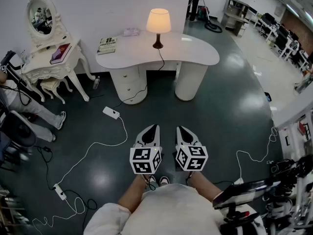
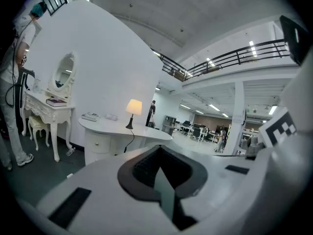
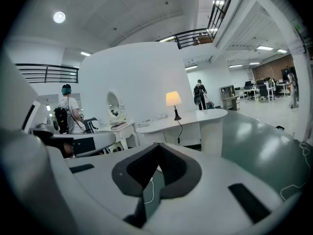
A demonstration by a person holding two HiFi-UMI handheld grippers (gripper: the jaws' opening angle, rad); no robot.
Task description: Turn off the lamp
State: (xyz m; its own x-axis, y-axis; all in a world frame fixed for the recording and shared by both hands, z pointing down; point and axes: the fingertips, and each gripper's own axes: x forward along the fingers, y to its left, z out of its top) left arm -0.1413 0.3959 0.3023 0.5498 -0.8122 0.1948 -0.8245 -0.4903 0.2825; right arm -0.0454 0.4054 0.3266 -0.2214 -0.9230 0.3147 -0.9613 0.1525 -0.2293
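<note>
Across the dark floor, the lamp (image 1: pixel 158 26) glows lit on the white bench (image 1: pixel 195 55), well apart from the left gripper (image 1: pixel 150 129) and right gripper (image 1: pixel 182 129), both clenched empty; next comes walking closer to find its switch.

The lamp (image 1: pixel 158 23) is glowing on the white desk (image 1: pixel 195 53), with its black cord (image 1: pixel 160 60) dropping over the front edge. A book (image 1: pixel 107 45) lies at the desk's left end. The left gripper (image 1: pixel 152 128) and right gripper (image 1: pixel 181 129) hang side by side over the dark floor (image 1: pixel 230 111), well apart from the desk, tips aimed toward it.
</note>
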